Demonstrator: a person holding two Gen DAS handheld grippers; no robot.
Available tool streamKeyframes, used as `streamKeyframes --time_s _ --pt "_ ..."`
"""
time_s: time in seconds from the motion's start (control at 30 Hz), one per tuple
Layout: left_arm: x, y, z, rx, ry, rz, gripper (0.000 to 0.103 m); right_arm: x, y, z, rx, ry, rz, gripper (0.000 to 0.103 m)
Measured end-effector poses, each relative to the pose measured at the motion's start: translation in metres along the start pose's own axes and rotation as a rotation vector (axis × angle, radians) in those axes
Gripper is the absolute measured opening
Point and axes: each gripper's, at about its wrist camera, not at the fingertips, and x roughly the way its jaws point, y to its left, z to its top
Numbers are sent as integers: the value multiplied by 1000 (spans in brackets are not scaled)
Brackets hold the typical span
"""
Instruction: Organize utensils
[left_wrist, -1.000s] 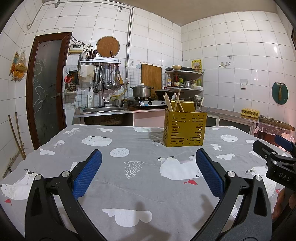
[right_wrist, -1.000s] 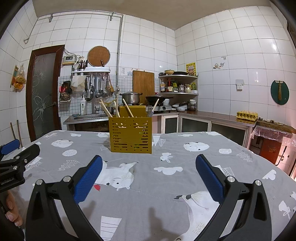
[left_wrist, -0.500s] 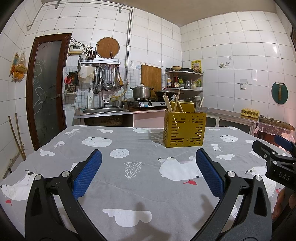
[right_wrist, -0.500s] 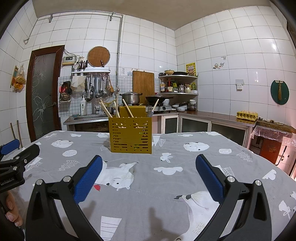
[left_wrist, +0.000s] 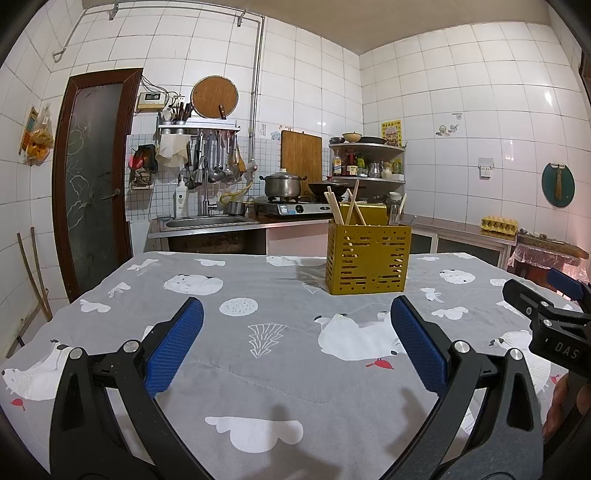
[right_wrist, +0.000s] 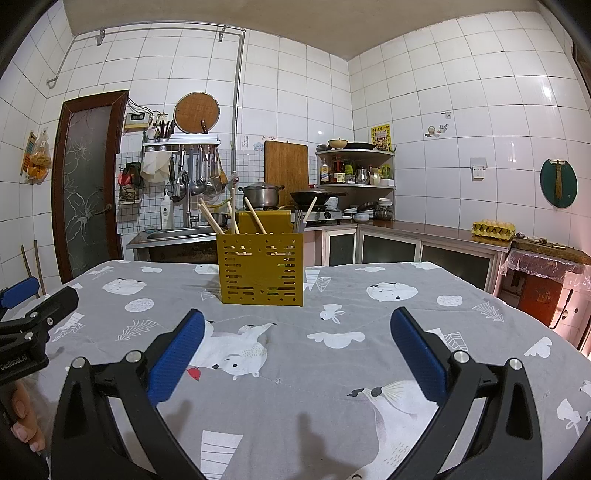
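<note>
Hovering w/ jaws wide: left gripper, right gripper.

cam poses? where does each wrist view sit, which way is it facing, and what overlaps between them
Left wrist: low over the table, facing the kitchen wall; own open left gripper in front, right gripper and a hand at the right edge.
Right wrist: same height, further right, facing the same way; own open right gripper, left gripper and fingers at the left edge.
Shared: yellow utensil holder with chopsticks, stove pot, sink.
</note>
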Motion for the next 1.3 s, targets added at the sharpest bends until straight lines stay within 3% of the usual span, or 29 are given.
streamKeyframes --time_s 1.3 --pt "1 8 6 10 -16 -1 98 0 0 0 1 0 0 98"
